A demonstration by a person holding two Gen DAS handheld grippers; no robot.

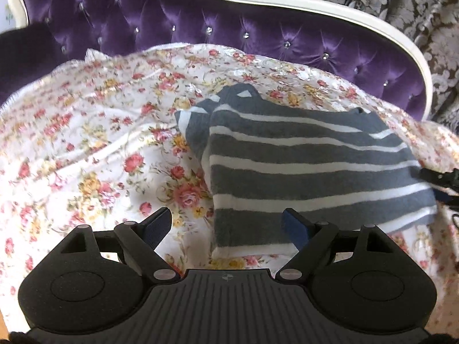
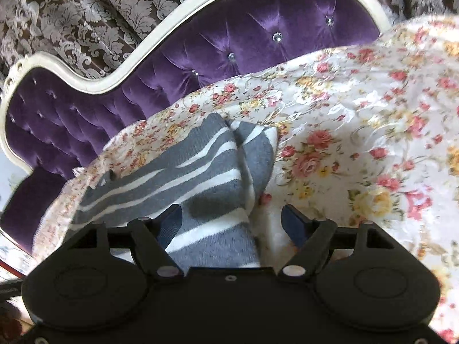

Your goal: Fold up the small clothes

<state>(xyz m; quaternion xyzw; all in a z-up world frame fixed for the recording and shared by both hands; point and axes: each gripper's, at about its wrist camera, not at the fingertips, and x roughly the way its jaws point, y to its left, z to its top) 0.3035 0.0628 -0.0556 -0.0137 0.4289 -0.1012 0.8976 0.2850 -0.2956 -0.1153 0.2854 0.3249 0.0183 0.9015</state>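
Observation:
A small grey garment with white stripes lies folded on a floral sheet. My left gripper is open just above the garment's near left corner, with the corner between the fingers. My right gripper is open over the garment's other end, with cloth between its fingers. The right gripper's tips show at the right edge of the left wrist view, next to the garment's right side.
A purple tufted sofa back with a white frame rises behind the sheet. A brown and silver damask curtain hangs behind it. The floral sheet spreads to the left of the garment.

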